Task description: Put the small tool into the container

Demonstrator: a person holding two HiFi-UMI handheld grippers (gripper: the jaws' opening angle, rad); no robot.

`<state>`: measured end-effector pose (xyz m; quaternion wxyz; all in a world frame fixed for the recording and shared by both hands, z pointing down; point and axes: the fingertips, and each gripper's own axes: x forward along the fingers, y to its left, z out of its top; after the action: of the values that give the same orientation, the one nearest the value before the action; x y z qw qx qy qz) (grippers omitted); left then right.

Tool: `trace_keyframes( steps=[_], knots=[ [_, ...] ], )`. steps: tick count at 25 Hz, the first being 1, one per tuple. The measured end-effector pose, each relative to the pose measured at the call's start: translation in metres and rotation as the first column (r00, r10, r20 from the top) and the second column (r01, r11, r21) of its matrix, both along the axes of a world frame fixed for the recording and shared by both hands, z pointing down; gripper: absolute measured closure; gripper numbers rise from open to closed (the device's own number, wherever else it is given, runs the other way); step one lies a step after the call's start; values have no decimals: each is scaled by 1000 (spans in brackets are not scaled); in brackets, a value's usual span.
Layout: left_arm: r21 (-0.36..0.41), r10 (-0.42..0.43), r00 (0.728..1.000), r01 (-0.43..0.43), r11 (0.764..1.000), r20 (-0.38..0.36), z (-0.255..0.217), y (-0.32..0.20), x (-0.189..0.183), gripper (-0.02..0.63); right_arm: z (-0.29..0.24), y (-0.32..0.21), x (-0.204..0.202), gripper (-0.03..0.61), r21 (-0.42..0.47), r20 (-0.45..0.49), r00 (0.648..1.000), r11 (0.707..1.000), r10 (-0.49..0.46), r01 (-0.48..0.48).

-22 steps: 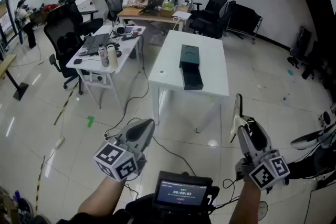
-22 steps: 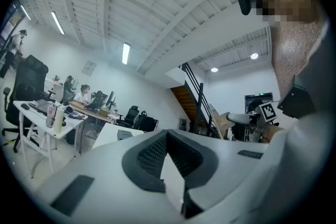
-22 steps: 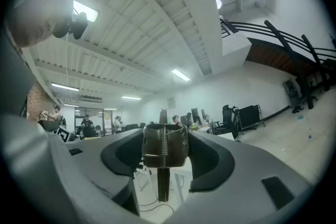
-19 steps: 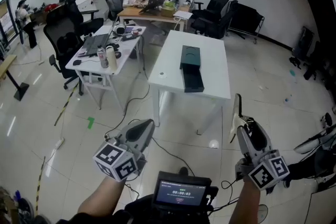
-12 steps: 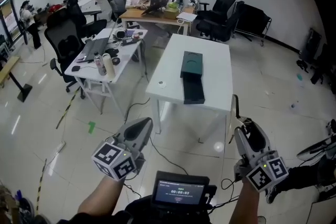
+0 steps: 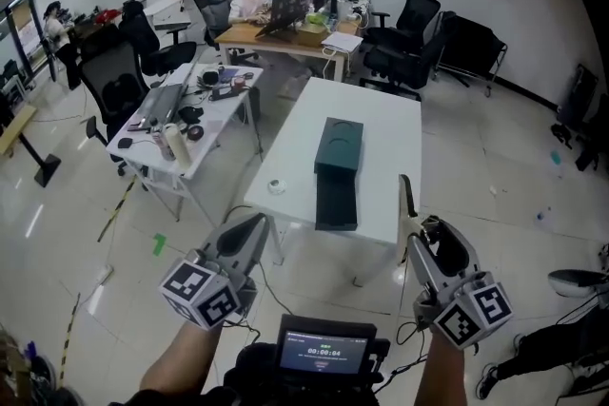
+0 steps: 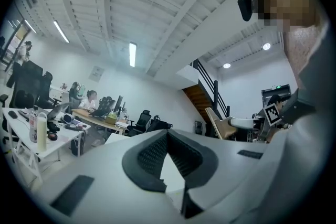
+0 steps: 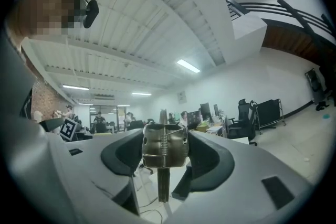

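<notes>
White table (image 6: 390, 147) has drawn nearer; right claw (image 6: 417, 228) grips small tool (image 8: 165, 147).

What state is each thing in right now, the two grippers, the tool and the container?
Left gripper: shut, nothing in it.
Right gripper: shut on the small tool.
Small tool: clamped, held in the air.
Container: open, its tray slid out, on the white table.

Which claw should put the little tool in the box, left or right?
Right. The right claw grips the small metal tool, while the left claw is shut and empty. The dark green container on the white table lies ahead of both.
</notes>
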<state>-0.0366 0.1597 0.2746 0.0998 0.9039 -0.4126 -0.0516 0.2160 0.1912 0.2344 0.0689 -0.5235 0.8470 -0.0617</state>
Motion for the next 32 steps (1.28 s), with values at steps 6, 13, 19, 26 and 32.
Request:
trace_keyframes(
  steps=[6, 13, 19, 26, 32],
  knots=[
    [-18, 1, 1000, 0, 1000, 21, 2, -68, 3, 601, 9, -67, 3, 318, -20, 16, 1000, 1000, 6, -6],
    [-15, 94, 995, -94, 995, 41, 10, -151, -18, 601, 22, -137, -25, 318, -45, 17, 995, 994, 98, -98],
    [-5, 154, 988, -154, 988, 33, 26, -216, -49, 601, 31, -192, -65, 318, -54, 21, 988, 987, 152, -151],
    [-32, 155, 987, -154, 988, 33, 42, -271, -47, 601, 47, -245, -71, 318, -102, 25, 987, 982, 161, -158],
    [-53, 126, 991, -123, 991, 53, 47, -305, -20, 601, 75, -296, -55, 318, -164, 56, 991, 980, 121, -111]
  ],
)
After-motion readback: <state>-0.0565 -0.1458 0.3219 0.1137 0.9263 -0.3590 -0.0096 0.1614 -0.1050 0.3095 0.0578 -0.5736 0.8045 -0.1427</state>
